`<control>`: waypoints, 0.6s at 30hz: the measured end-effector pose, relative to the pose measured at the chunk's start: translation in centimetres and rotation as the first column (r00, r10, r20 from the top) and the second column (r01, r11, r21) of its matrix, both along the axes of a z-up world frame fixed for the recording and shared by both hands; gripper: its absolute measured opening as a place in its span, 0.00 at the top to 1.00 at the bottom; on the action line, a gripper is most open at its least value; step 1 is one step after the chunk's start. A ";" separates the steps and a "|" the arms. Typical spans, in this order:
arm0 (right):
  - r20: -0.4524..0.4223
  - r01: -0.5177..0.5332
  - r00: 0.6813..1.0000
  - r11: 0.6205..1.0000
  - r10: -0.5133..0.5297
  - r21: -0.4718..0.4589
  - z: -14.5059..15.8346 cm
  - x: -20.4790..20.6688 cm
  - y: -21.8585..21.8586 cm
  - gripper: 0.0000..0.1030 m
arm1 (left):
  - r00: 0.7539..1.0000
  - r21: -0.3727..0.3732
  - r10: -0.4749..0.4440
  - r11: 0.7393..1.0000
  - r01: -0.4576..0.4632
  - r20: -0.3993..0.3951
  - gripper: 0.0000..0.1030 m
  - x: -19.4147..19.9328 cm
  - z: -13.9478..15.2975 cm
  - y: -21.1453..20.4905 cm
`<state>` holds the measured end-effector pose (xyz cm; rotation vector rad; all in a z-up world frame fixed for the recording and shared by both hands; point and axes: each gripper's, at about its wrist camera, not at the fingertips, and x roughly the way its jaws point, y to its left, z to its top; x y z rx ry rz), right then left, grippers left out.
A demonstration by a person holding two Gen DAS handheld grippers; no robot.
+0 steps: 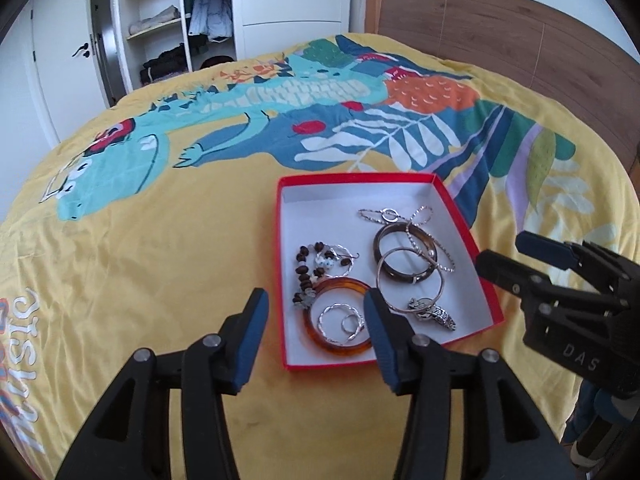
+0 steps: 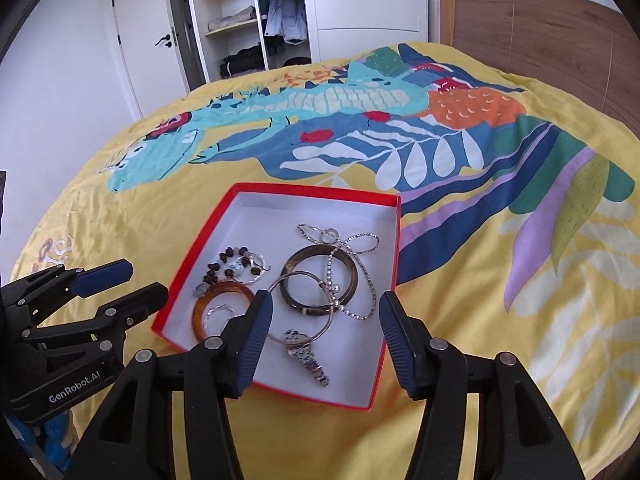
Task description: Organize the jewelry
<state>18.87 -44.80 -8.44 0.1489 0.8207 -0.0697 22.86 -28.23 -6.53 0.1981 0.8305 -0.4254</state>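
Right wrist view: the shallow red cardboard box with white inside (image 2: 390, 256) lies on the yellow dinosaur-print bedspread (image 2: 500, 340), straight ahead of and below both grippers, w/ all visible jewelry in it. The right gripper (image 2: 326, 334) has its jaws spread, nothing between the pads; it hangs over the box's near right part, above the silver link watch (image 2: 308, 354). That watch's long axis runs roughly toward the camera, slightly diagonal. The dark brown bangle (image 2: 320, 282) and thin silver chain (image 2: 356, 264) lie just beyond. The left gripper (image 1: 316, 334), also spread and empty, hangs over the near left corner, above the amber translucent bangle (image 1: 338, 346) w/ silver rings inside. My read: right is nearer the watch and chain, left nearer the amber bangle and brown bead strand (image 1: 304, 270). No loose pieces on the bedspread, so prob. nearly done.
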 end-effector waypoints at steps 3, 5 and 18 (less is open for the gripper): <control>0.013 -0.004 1.000 1.000 0.004 0.006 1.1 -1.1 1.2 0.42 | 0.999 0.003 0.035 0.999 -0.035 0.026 0.54 -1.1 1.7 1.4; 0.023 -0.010 1.000 1.000 0.010 0.008 1.8 -1.8 2.1 0.41 | 0.998 0.002 0.056 0.998 -0.056 0.035 0.53 -1.8 2.5 2.4; 0.084 -0.084 0.993 0.996 0.083 0.006 6.0 -7.3 9.6 0.19 | 0.974 -0.009 0.212 0.977 -0.212 0.083 0.46 -7.7 7.1 10.6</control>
